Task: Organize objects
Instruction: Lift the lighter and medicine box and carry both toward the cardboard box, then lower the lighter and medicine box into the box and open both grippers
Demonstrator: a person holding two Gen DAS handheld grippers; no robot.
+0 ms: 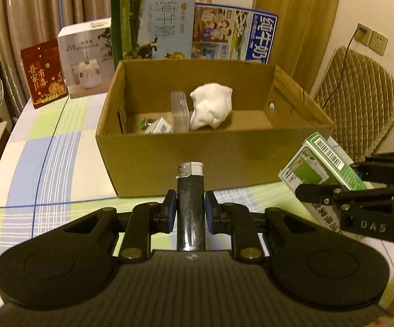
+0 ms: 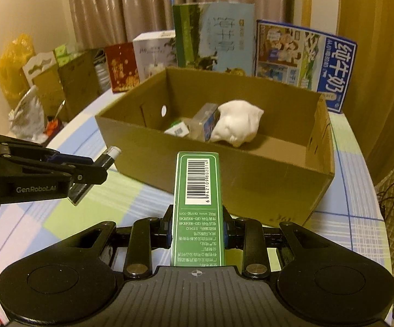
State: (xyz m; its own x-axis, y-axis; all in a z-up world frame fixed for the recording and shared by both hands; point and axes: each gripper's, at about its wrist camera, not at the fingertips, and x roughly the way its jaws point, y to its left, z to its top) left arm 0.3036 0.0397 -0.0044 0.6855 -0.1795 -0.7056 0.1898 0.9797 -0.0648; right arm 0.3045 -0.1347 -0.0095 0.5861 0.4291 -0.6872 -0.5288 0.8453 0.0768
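My left gripper [image 1: 190, 207] is shut on a black lighter [image 1: 191, 190] with a white and metal top, held upright in front of an open cardboard box [image 1: 169, 152]. My right gripper [image 2: 197, 229] is shut on a green carton [image 2: 197, 190] with a barcode, also short of the cardboard box [image 2: 251, 174]. Inside the box lie a white pig figure [image 1: 210, 106], a clear plastic case [image 1: 180, 111] and a small white packet [image 1: 158, 128]. The right gripper [image 1: 322, 190] with the green carton [image 1: 319, 163] shows at the right of the left wrist view; the left gripper [image 2: 99, 169] with the lighter [image 2: 109, 156] shows at the left of the right wrist view.
Behind the box stand a blue milk carton [image 1: 235, 38], a green and blue carton [image 1: 153, 24], a white humidifier box [image 1: 88, 60] and a red box [image 1: 44, 73]. The table has a checked cloth [image 1: 47, 163]. A padded chair [image 1: 360, 95] is at the right; bags and boxes [image 2: 41, 87] crowd the left.
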